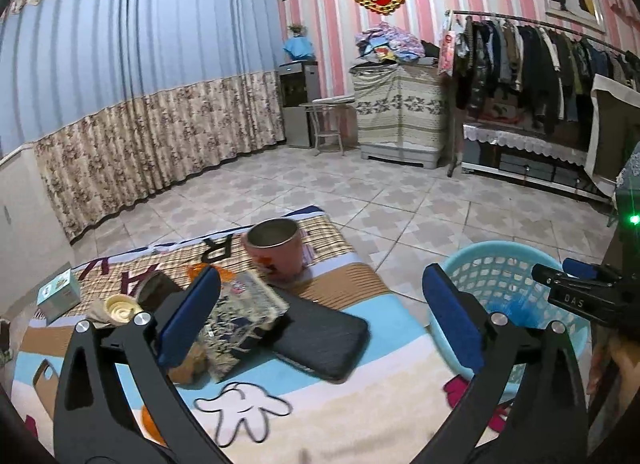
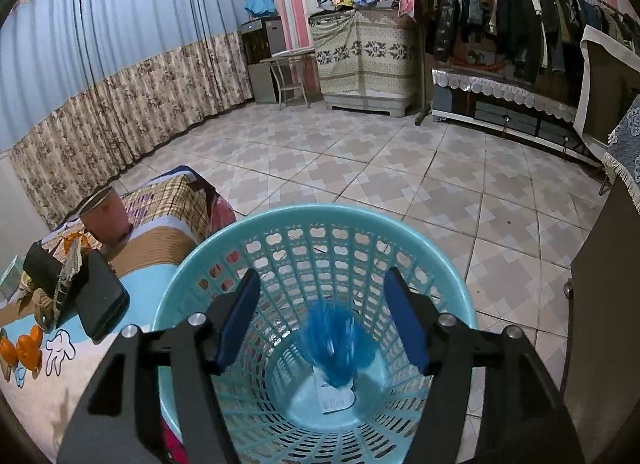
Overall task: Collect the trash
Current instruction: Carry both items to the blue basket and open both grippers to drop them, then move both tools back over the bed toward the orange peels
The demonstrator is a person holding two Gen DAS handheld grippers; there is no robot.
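Right gripper (image 2: 322,320): blue pads stand apart over the mouth of the blue basket (image 2: 192,264), nothing pressed between them. Below the gap a blue crinkled wrapper (image 2: 334,344) appears blurred inside the basket, above a white slip of paper (image 2: 336,398) on the basket floor — whether the wrapper has landed cannot be told. Judgement: the drop is the step in hand; it is best finished by holding the fingers centred over the opening until the wrapper clears them, then lifting straight out without catching the rim.

Left gripper (image 1: 322,318): fingers spread wide and empty, poised above the bed cover (image 1: 360,416). Just beyond its left pad lies a clear crumpled plastic packet (image 1: 240,320), resting against a black phone-like slab (image 1: 324,340). Further out are a cream cap (image 1: 120,310), a pink cup (image 1: 276,250) and a small teal box (image 1: 58,292).

Judgement: the packet looks the next item of trash. It should be pinched on its free edge — away from the slab, which is likely not rubbish — and carried across to the basket standing just beside the bed.
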